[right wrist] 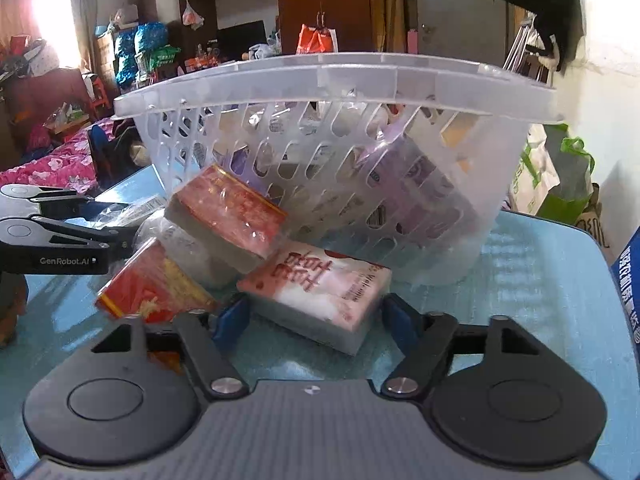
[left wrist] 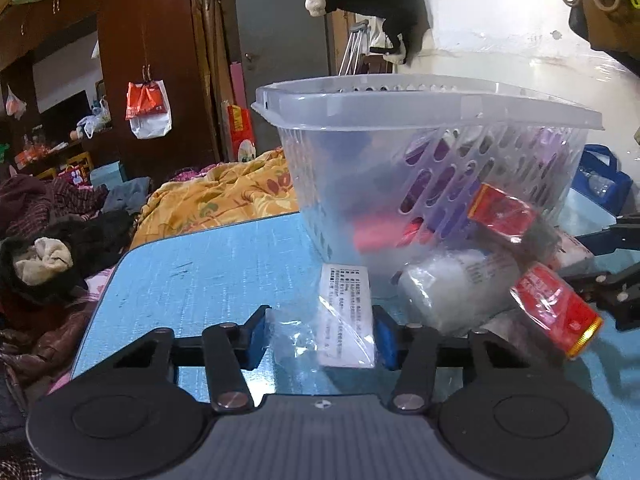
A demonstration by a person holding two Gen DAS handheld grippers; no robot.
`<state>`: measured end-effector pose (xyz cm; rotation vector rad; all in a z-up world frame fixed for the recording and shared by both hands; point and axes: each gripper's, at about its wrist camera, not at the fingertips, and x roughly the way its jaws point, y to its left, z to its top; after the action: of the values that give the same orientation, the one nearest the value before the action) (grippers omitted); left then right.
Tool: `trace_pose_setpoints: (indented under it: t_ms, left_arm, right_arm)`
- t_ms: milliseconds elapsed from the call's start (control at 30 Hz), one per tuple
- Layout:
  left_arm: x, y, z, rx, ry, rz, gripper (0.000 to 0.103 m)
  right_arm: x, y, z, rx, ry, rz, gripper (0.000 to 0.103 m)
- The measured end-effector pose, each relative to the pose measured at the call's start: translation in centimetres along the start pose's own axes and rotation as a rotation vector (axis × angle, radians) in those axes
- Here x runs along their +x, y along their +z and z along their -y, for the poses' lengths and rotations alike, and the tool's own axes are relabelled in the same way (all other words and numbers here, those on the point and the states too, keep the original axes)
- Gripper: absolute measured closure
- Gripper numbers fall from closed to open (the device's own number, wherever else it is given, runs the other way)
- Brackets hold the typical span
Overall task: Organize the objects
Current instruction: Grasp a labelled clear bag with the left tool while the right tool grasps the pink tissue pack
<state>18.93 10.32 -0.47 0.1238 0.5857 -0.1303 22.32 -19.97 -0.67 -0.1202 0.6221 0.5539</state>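
A clear perforated basket (left wrist: 400,96) stands on the blue table (left wrist: 200,280) with purple and red packs inside. My left gripper (left wrist: 320,336) is shut on a clear plastic packet with a white printed label (left wrist: 346,312), just in front of the basket. Beside it lie a white wrapped bundle (left wrist: 452,284) and two red wrapped packs (left wrist: 556,308). In the right wrist view my right gripper (right wrist: 312,320) is shut on a pink and white tissue pack (right wrist: 320,284) lying flat before the basket (right wrist: 320,76). The red packs (right wrist: 228,212) lean against the basket's wall.
A bed with a yellow quilt (left wrist: 224,196) and piled clothes (left wrist: 48,240) lies left of the table. Bags (right wrist: 560,176) stand to the right of the table (right wrist: 540,280). The left gripper's black fingers (right wrist: 60,240) reach in at the right view's left edge.
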Motion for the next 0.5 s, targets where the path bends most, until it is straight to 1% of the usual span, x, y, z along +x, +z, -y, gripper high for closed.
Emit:
trace_pose_setpoints:
  t_ms: [67,133,233,267,300,333,367,500]
  left_arm:
    - [-0.3,-0.1,0.1,0.012,-0.001,0.019,0.051]
    - [-0.4,-0.1,0.2,0.025,-0.004,0.018,0.052]
    - [-0.4,-0.1,0.4,0.035,-0.013,0.017,0.051]
    - [-0.4,-0.1,0.4,0.034,-0.011,0.015,0.051]
    - [-0.3,-0.1,0.4,0.032,-0.011,0.010,0.050]
    - [-0.3,-0.1,0.4,0.030,-0.012,0.006,0.049]
    - [-0.3,-0.1,0.3,0.027,-0.012,0.005,0.049]
    - [-0.2,-0.1,0.2,0.025,-0.018,0.004,0.047]
  right_arm:
    - [-0.7,-0.4,0.5,0.014,0.005,0.005,0.046]
    - [-1.2,-0.7,1.2,0.025,0.000,0.003,0.053]
    - [-1.3,-0.5,1.2,0.022,0.006,0.015,0.050]
    - [-1.1,-0.2,1.0,0.014,0.002,0.023,0.037]
    - [-0.8,0.0,0.7,0.002,-0.006,0.030,0.027]
    - [-0.5,0.4,0.4,-0.009,-0.019,0.035,0.011]
    - [-0.2,0.7,0.0,-0.024,-0.026,0.036,0.008]
    - [1.6,1.4,-1.2,-0.060,-0.031,-0.003,0.008]
